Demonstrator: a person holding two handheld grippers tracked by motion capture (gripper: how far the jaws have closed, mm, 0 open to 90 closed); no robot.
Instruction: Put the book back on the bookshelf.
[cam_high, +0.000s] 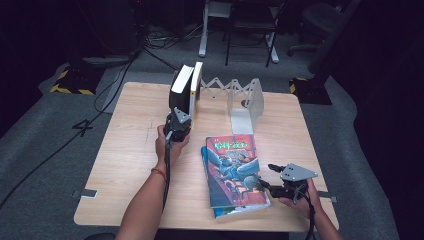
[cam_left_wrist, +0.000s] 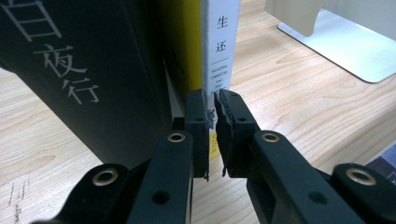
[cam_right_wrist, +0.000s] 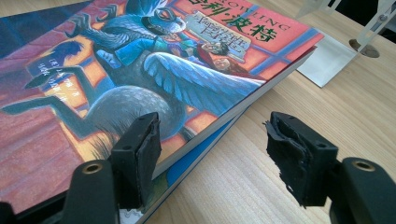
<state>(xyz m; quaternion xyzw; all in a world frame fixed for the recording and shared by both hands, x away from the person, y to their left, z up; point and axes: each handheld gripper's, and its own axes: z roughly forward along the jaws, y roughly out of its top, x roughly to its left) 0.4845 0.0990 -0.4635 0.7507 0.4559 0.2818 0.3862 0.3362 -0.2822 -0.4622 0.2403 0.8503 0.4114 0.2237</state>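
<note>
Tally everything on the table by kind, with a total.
Standing books: 2, a black one and a white one.
Flat stacked books: 2, a red-covered one lying on a blue one.
Expandable bookend rack: 1.
Total: 5.

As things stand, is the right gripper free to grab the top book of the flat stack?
Probably yes: the right gripper is open at the top book, one jaw over its cover, the other beside its edge, with nothing between.
</note>
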